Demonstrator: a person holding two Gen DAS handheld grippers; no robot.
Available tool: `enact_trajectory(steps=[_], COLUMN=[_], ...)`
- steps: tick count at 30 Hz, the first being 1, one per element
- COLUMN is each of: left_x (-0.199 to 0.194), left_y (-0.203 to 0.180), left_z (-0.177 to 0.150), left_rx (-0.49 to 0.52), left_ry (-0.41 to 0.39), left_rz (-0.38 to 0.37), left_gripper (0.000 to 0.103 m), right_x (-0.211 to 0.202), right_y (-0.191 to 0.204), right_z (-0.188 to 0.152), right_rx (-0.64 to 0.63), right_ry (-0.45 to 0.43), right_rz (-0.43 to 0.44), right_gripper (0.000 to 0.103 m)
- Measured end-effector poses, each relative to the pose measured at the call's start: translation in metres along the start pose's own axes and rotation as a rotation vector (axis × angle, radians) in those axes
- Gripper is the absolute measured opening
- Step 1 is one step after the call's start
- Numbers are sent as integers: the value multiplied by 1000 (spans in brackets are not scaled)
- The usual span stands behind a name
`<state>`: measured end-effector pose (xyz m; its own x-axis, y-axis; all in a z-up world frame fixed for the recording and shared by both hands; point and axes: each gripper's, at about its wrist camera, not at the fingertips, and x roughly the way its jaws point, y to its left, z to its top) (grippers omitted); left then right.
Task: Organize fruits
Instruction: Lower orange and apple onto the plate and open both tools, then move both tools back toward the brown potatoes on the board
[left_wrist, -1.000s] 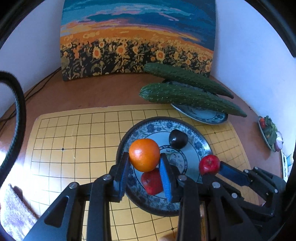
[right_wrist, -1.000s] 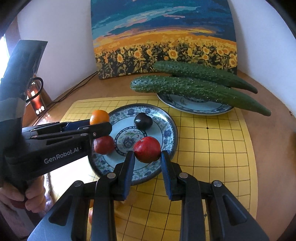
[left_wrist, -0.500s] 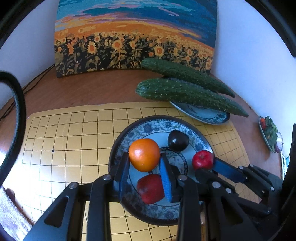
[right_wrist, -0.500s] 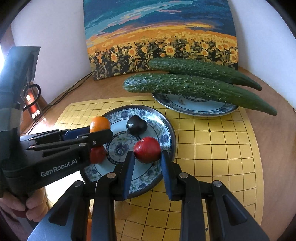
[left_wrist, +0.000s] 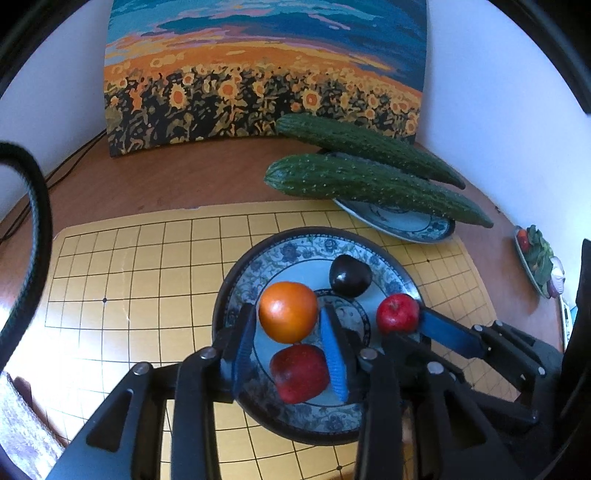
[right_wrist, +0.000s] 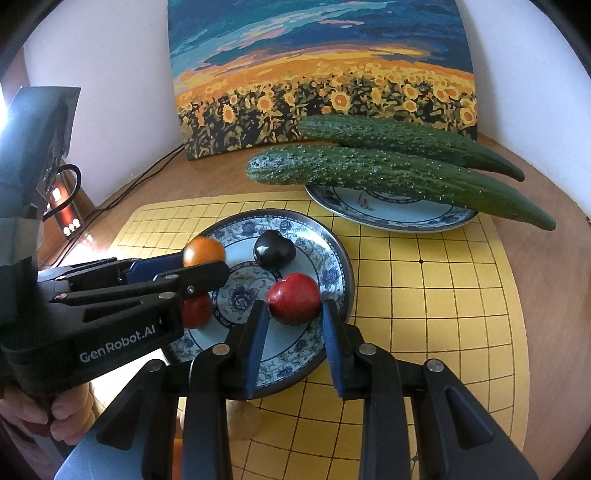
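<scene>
On the left, my left gripper (left_wrist: 288, 332) hung over the near-left part of the blue patterned plate (left_wrist: 255, 266) with an orange fruit (left_wrist: 288, 311) between its blue pads. The pads stood close against the fruit's sides — I could not tell for certain whether both touched it. Directly below it, on the plate, lay a red fruit (left_wrist: 300, 372). In the right wrist view the same orange fruit (right_wrist: 204, 251) showed at the tip of the left gripper (right_wrist: 207, 264), above the plate's left rim.

Toward the middle, a dark plum-like fruit (right_wrist: 274, 249) rested on the far side of the plate (right_wrist: 334, 258), apart from the others.

Further right, my right gripper (right_wrist: 293, 317) held its pads on either side of a small red apple (right_wrist: 294, 303). A gap showed at each pad in this view; in the left wrist view one blue pad lay against the apple (left_wrist: 398, 313). I could not tell whether the grip was closed.

The plate sat on a yellow grid mat (right_wrist: 424, 295) on the wooden tabletop (right_wrist: 546, 266). Behind and to the right, two cucumbers (right_wrist: 399, 177) lay across a second plate (right_wrist: 391, 218) — both overhanging its rim. A sunflower painting (right_wrist: 321, 81) leaned against the wall.
</scene>
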<state>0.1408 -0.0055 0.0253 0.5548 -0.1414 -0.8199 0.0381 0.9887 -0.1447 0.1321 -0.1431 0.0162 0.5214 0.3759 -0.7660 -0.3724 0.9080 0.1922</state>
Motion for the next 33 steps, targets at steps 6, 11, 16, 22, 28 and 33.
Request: enact_trajectory(steps=[6,11,16,22,28,33], left_x=[-10,-19,-28,-42,-55,-61], left_y=[0,1,2,4,6,7], left_z=[-2,-6,-11,-21,-34,-48], left_rx=[3,-6,-7,-13,-23,-28], left_ry=[-15,-17,-21,-27,-34,-25], left_rz=[6,3,3,7,9,12], left_gripper=[41,41,41,41,41,41], right_x=[-7,-14,-23,-36,-48,-56], right_y=[0,0,2,4,6,7], right_z=[-1,-4,-6,-13,-23,-34], right_rx=[5,8,8,8,13,19], right_ry=[-14,-18,-32,-41,-42,-41], right_rz=[-7,-9,-8,-11,-18,-23], right_gripper=[39,39,39,39,39,39])
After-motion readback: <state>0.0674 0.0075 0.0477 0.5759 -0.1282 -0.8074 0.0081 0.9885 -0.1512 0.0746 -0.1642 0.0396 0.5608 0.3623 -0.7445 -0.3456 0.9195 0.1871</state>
